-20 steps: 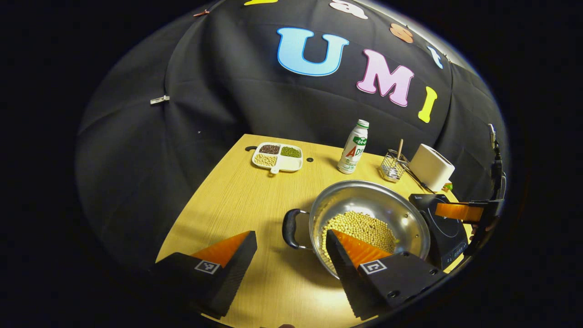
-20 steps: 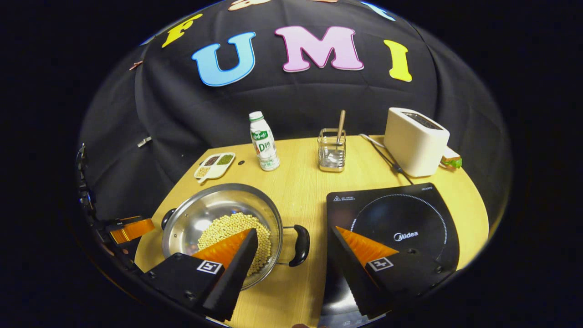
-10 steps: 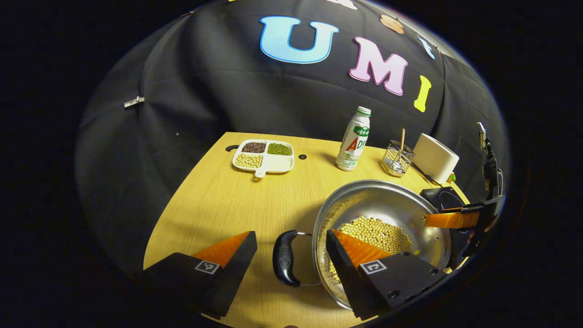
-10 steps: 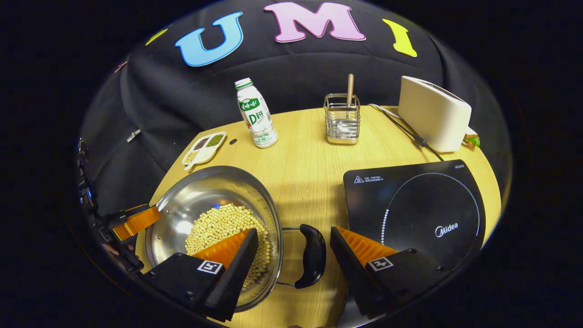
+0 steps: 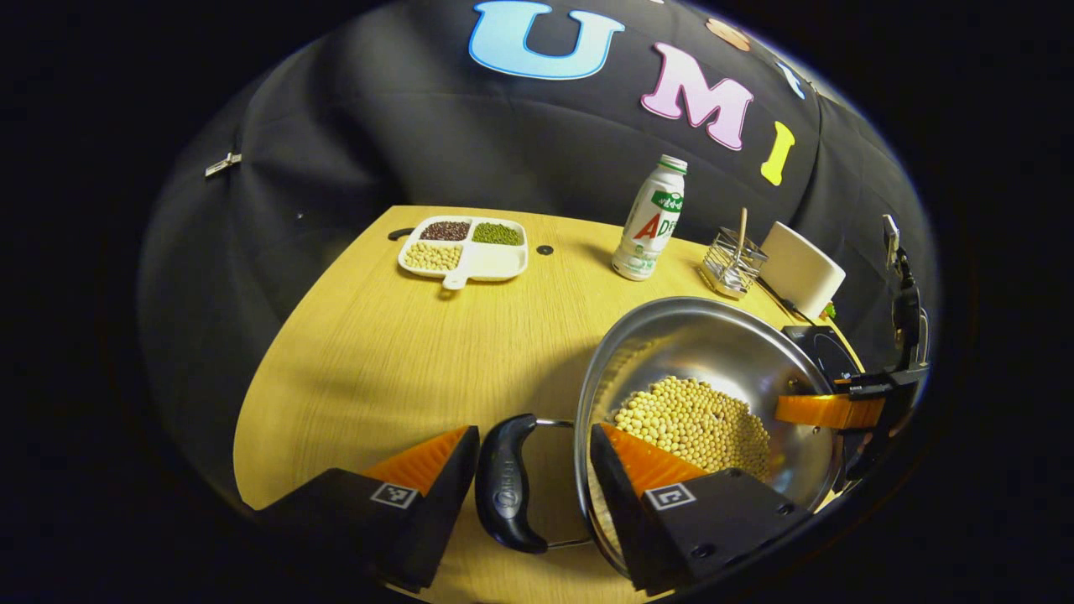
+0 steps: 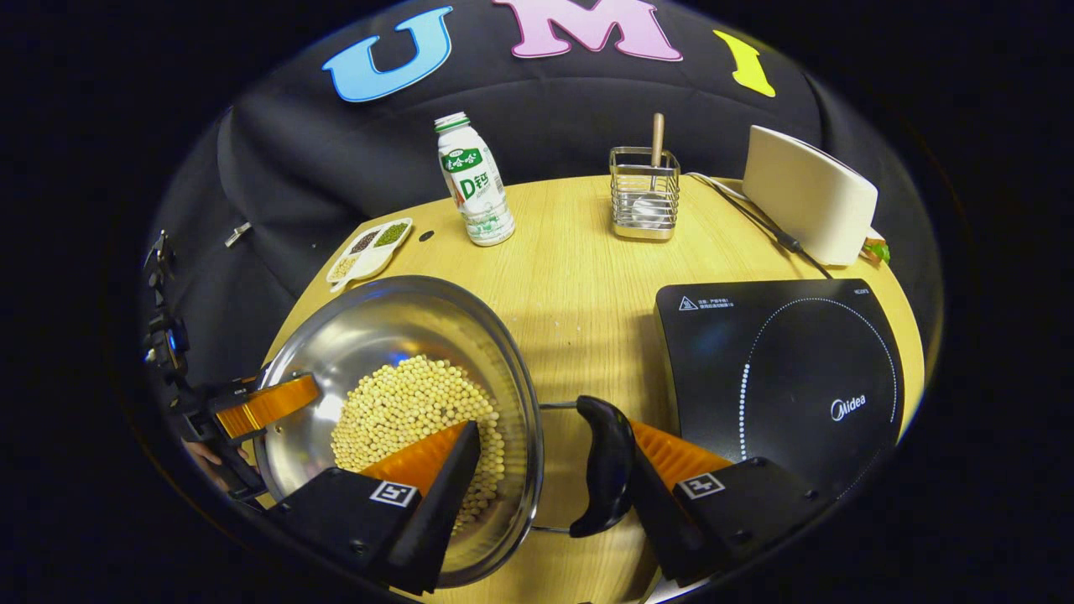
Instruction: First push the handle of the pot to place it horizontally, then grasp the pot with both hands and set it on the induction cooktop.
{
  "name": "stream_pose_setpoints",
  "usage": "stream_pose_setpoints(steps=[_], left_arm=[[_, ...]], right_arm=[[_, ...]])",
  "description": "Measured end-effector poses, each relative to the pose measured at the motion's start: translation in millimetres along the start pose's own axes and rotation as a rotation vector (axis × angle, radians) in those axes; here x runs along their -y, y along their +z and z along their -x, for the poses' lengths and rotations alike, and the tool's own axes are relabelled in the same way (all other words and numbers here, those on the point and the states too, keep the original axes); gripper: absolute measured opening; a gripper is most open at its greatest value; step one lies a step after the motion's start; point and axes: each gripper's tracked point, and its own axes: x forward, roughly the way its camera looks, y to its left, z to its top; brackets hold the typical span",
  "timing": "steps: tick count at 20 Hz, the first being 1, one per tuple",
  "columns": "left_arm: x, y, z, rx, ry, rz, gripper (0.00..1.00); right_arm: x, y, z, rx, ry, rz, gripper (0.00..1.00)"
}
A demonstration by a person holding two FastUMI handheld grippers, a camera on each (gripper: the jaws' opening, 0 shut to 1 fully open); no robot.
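Item: steel pot, part filled with pale beans, stood on the wooden table, left of the black induction cooktop and apart from it.

Left gripper: jaws spread, straddling the pot's black left handle; one finger over the beans inside the rim, the other outside on the table side.

Right gripper: jaws spread, straddling the black right handle; the outer finger touched or nearly touched the handle, the inner sat over the beans.

Surroundings, along the far edge: white divided dish of beans; white drink bottle, upright; wire holder with a wooden-handled utensil; white toaster with its cord trailing toward the cooktop. Bare tabletop lay between pot and cooktop.

Room: black cloth wall behind the table.
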Motion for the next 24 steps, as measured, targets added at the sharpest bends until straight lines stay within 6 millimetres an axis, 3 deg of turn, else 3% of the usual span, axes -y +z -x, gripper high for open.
stream_pose_setpoints(steps=[2,4,5,6,9,19,20,22,24], left_arm=[[-1,-2,-2,-0.006,0.003,0.010,0.70],[-6,-4,-2,-0.016,0.016,-0.003,0.66],[-7,-5,0,-0.020,0.016,-0.007,0.66],[-6,-6,0,-0.025,0.016,-0.009,0.66],[-11,-10,3,-0.043,0.024,-0.006,0.66],[-16,-19,13,-0.064,0.034,0.030,0.64],[-17,-18,12,-0.063,0.036,0.034,0.63],[-17,-20,14,-0.064,0.040,0.041,0.62],[-16,-21,18,-0.073,0.048,0.047,0.61]], right_arm=[[3,-3,-2,-0.008,-0.015,0.011,0.92],[9,-3,-3,-0.003,-0.039,0.020,0.83],[10,-3,-4,-0.003,-0.042,0.017,0.65],[7,-5,-3,-0.006,-0.042,0.016,0.70],[6,-11,-6,-0.002,-0.052,0.048,0.71],[-3,-12,0,-0.014,-0.009,0.051,0.60],[-3,-12,-2,-0.010,-0.008,0.035,0.64],[-4,-12,1,-0.018,-0.004,0.025,0.56],[-5,-15,3,-0.019,-0.003,0.042,0.60]])
